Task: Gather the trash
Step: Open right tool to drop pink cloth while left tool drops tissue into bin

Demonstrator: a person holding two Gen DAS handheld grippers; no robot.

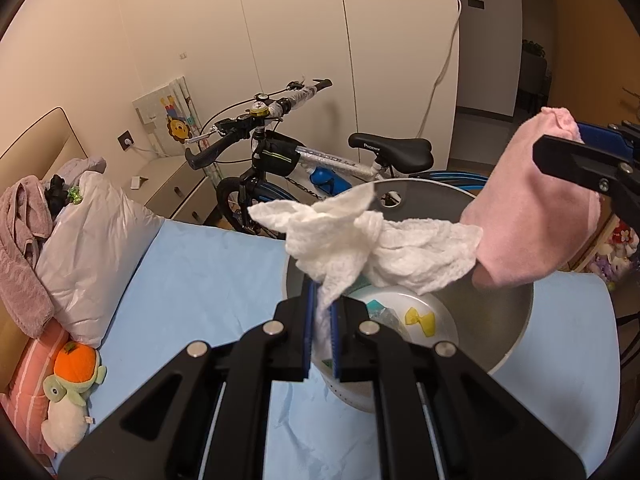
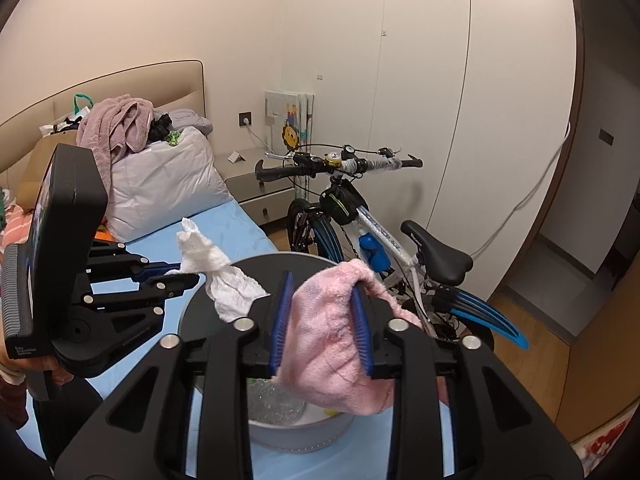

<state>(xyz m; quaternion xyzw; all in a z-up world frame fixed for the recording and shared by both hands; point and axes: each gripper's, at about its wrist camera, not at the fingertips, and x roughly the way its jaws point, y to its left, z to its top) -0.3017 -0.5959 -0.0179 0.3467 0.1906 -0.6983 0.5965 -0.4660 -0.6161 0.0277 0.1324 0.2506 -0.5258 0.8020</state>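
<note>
My left gripper (image 1: 323, 332) is shut on a crumpled white paper towel (image 1: 360, 244) and holds it over the open grey trash bin (image 1: 516, 312) that stands on the blue bed. My right gripper (image 2: 320, 320) is shut on a pink sock (image 2: 332, 344), also above the bin (image 2: 304, 436). The bin holds a yellow wrapper (image 1: 420, 320) and other scraps. In the right wrist view the left gripper (image 2: 176, 276) shows at left with the towel (image 2: 224, 276). In the left wrist view the right gripper (image 1: 576, 156) shows at right with the sock (image 1: 532, 204).
A blue-sheeted bed (image 1: 208, 276) carries a white pillow (image 1: 92, 248), a mauve towel (image 1: 20, 248) and a turtle plush (image 1: 72, 384). A bicycle (image 1: 304, 160) stands beside the bed by a nightstand (image 1: 172, 184) and white wardrobe doors.
</note>
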